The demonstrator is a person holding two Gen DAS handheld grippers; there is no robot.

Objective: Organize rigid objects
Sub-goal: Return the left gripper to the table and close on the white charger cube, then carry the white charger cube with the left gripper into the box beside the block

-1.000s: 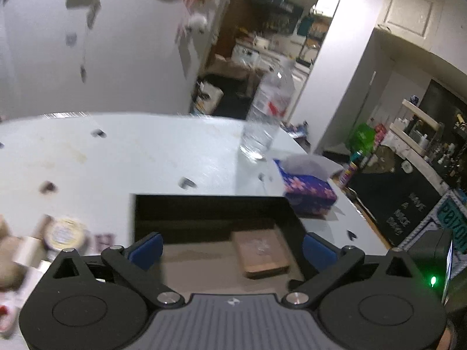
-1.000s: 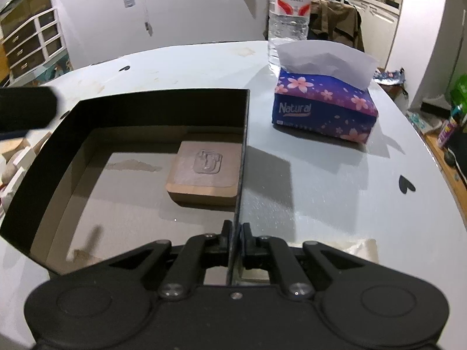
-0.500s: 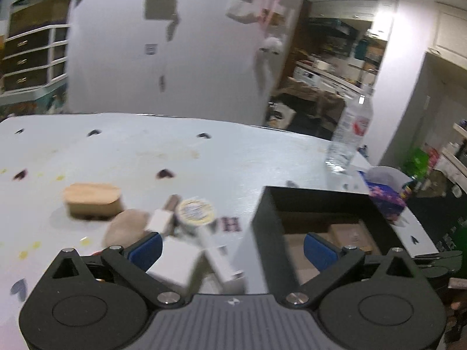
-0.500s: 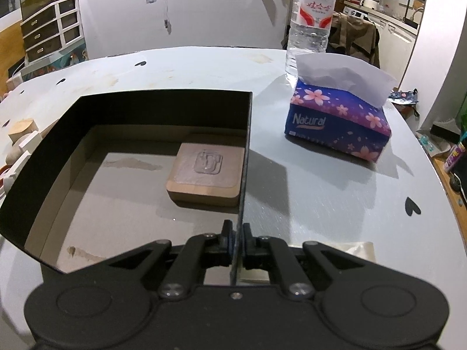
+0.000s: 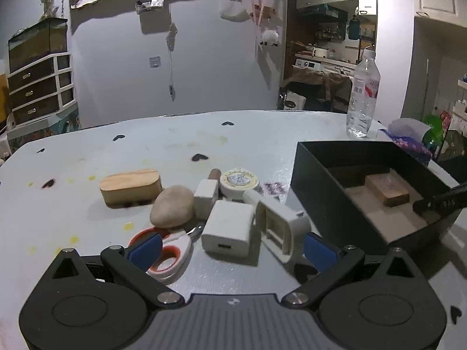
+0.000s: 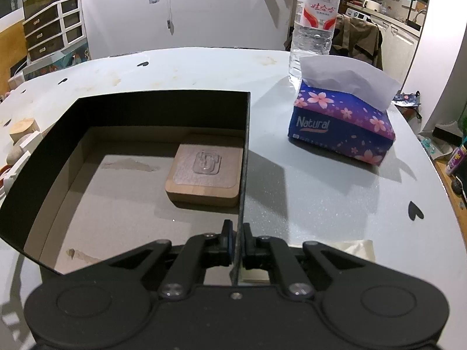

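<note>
Crowding risk: you are holding left gripper wide over charger beside box; right gripper is pinching box wall, neighbours may snag.

- Water bottle, clear with a red label, stands upright at upper right of the right wrist view.
- Floral tissue box sits just below it, a white tissue sticking out.
- Drawer unit at far left.
</note>
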